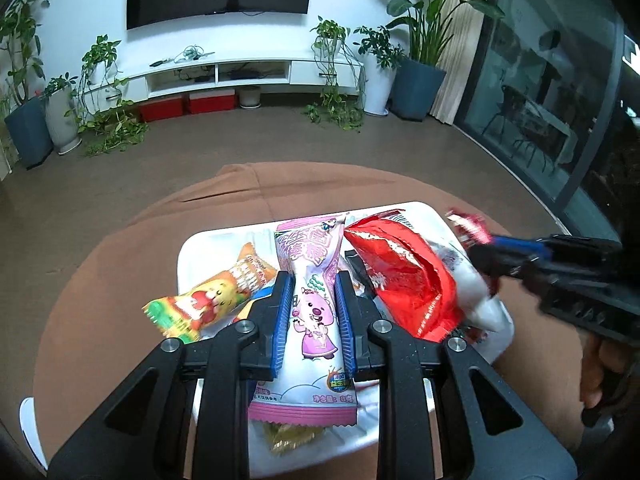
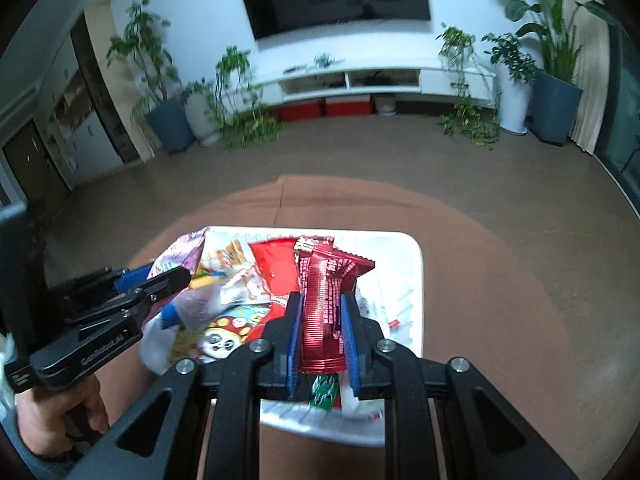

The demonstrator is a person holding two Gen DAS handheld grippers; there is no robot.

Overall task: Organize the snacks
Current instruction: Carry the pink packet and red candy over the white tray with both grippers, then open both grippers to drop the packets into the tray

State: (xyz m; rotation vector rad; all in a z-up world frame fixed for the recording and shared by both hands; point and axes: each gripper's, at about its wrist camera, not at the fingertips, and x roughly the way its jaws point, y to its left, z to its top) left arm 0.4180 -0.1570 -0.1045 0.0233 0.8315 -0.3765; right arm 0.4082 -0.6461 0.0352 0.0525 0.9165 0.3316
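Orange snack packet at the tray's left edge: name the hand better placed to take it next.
Left, probably: the orange packet lies just beside the left gripper. But both are full, with the pink packet and red bar.

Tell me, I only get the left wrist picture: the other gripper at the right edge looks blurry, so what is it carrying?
Observer: The right gripper is shut on a dark red ribbed snack bar, held upright between its blue pads.
Operator: Is anything lying under that bar?
Observer: Yes, a green wrapper pokes out just below it, on the white tray.
Operator: Any snack hidden from my picture?
Observer: A packet with a panda face lies in the tray, beside the left gripper.
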